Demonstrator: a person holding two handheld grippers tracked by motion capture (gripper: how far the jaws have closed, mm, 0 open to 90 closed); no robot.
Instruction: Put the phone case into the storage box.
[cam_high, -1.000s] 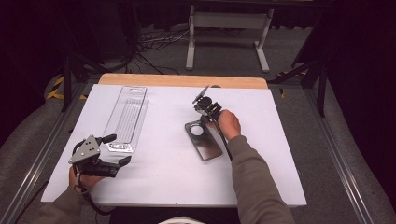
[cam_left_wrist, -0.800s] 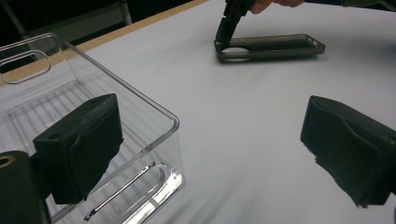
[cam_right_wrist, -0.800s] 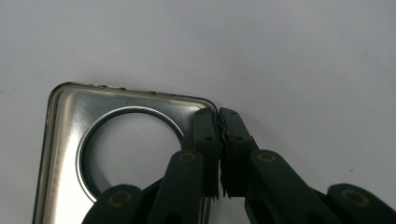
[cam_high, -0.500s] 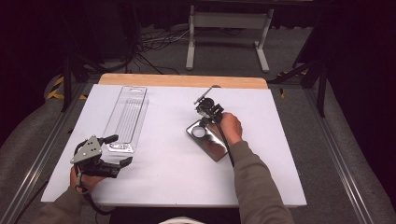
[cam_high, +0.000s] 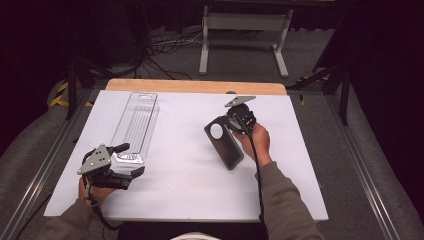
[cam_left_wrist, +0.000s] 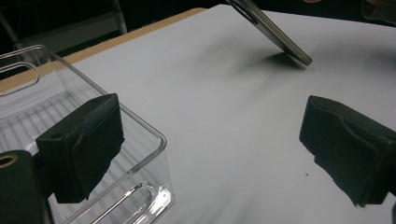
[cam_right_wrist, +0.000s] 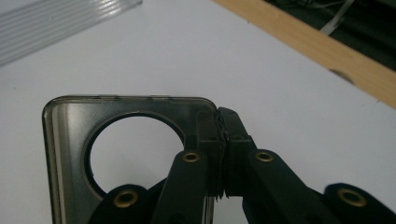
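Table edges: you are working over a white table top (cam_high: 180, 195); a wooden strip (cam_high: 195, 86) is running along its far edge, and metal rails are flanking both sides.
Open room: the middle of the white surface, between your two hands, is lying bare; the near edge in front of you is bare too.
Clear tray: a long transparent tray (cam_high: 136, 122) is lying on the left part of the table, running from near your left hand toward the far edge; its ribbed floor and rounded corner are showing in the left gripper view (cam_left_wrist: 140, 140).
Left gripper: you are holding the left gripper (cam_high: 131, 159) at the near end of the tray with its jaws spread wide; one jaw is sitting over the tray's inside, the other out over bare table, gripping nothing.
Right gripper: you are holding the right gripper (cam_high: 231, 121) right of centre, toward the far side, with its jaws pinched together on the corner of the phone case (cam_high: 224, 141).
Phone case, place: it is tilting up off the table, its gripped end raised and its near end down by the surface, well apart from the tray.
Phone case, look: it is showing as a dark, smoky, glossy shell with rounded corners and a large round cut-out (cam_right_wrist: 133, 151) near the gripped end; white table is visible through the hole.
Case edge: in the left gripper view it is appearing as a thin slanted slab (cam_left_wrist: 273, 32) casting a shadow.
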